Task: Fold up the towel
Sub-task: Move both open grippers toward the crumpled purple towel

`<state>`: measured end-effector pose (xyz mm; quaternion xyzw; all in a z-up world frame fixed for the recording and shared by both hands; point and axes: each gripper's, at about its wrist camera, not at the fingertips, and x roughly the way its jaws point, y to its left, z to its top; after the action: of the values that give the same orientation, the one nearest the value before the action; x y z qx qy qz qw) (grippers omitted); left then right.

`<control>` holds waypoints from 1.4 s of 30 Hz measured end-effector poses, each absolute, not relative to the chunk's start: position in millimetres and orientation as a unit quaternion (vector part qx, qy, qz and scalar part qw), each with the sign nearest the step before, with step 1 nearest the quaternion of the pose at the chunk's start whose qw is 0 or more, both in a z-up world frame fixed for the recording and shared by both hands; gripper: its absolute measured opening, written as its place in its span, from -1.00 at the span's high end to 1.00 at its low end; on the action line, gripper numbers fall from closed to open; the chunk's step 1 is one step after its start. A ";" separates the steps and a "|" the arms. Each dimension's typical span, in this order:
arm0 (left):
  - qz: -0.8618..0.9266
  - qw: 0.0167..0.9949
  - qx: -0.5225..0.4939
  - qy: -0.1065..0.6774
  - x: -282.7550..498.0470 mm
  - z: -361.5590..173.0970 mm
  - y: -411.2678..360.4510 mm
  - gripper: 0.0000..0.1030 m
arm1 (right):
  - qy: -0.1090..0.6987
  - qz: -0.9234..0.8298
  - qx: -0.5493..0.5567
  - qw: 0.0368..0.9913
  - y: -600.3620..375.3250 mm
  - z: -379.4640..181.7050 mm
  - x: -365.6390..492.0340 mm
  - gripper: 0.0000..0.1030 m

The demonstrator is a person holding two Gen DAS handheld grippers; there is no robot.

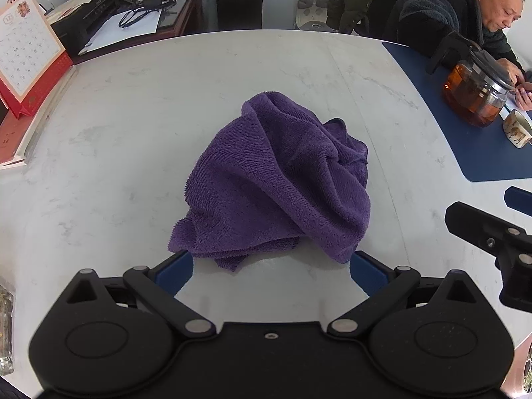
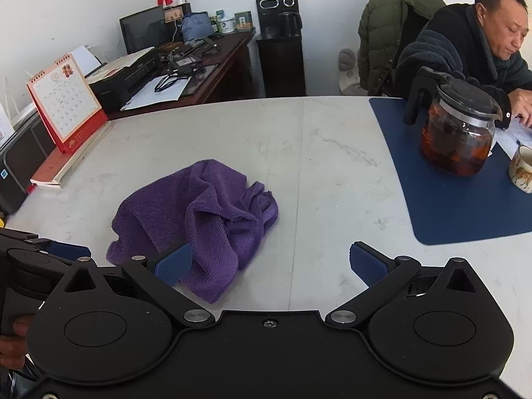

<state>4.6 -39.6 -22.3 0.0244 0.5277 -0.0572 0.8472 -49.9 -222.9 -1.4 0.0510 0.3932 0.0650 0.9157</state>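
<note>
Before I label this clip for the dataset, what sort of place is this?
Probably an office: a desk calendar, a monitor on a cluttered desk, and a teapot on the table.

Both grippers spread wide, empty, side by side.

Left gripper (image 1: 271, 271) level, blue pads (image 1: 176, 271) well apart, nothing between them. Right gripper (image 2: 271, 264) just to its right, likewise parted, blue pads (image 2: 367, 264) gripping nothing. Fingertips of a hand (image 2: 13, 342) wrapped on the left tool's handle.
</note>
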 end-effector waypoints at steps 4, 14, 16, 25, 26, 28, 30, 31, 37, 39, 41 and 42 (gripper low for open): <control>-0.056 0.844 0.021 0.533 4.4 -23.7 -38.9 -0.97 | 0.396 0.063 0.053 0.914 -222.9 -1.7 -50.4 -1.00; -0.055 0.844 0.020 0.533 4.0 -24.6 -39.7 -0.97 | 0.400 0.063 0.051 0.913 -220.1 -0.8 -47.7 -1.00; -0.055 0.845 0.020 0.532 4.0 -25.2 -39.7 -0.97 | 0.400 0.063 0.051 0.913 -219.6 -1.0 -47.0 -1.00; -0.053 0.844 0.022 0.533 4.2 -26.0 -38.7 -0.97 | 0.404 0.065 0.045 0.911 -217.5 -2.7 -44.8 -1.00; -0.053 0.844 0.022 0.533 4.3 -25.9 -38.4 -0.97 | 0.404 0.066 0.045 0.911 -217.4 -3.0 -44.5 -1.00; -0.053 0.844 0.023 0.533 4.5 -26.0 -38.1 -0.97 | 0.405 0.066 0.045 0.911 -217.1 -3.2 -43.7 -1.00; -0.053 0.844 0.024 0.533 4.5 -26.0 -38.1 -0.97 | 0.405 0.067 0.045 0.911 -216.8 -3.4 -43.2 -1.00; -0.052 0.844 0.025 0.533 4.4 -26.0 -38.1 -0.97 | 0.405 0.067 0.045 0.911 -217.0 -3.2 -43.0 -1.00; -0.052 0.844 0.028 0.534 4.3 -26.3 -38.3 -0.97 | 0.407 0.067 0.046 0.910 -216.5 -4.1 -42.4 -1.00; -0.052 0.843 0.028 0.534 4.1 -26.4 -38.0 -0.97 | 0.409 0.067 0.047 0.909 -216.5 -4.6 -42.4 -1.00; -0.052 0.843 0.029 0.534 4.0 -26.4 -37.7 -0.97 | 0.410 0.068 0.047 0.908 -216.3 -5.2 -42.5 -1.00; -0.052 0.843 0.029 0.534 4.1 -26.3 -37.8 -0.97 | 0.410 0.068 0.047 0.908 -216.2 -5.4 -42.5 -1.00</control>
<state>4.1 -37.8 -26.3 0.0293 0.5341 -0.0521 0.8433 -42.5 -216.2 -5.4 0.0467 0.4101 0.0677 0.9083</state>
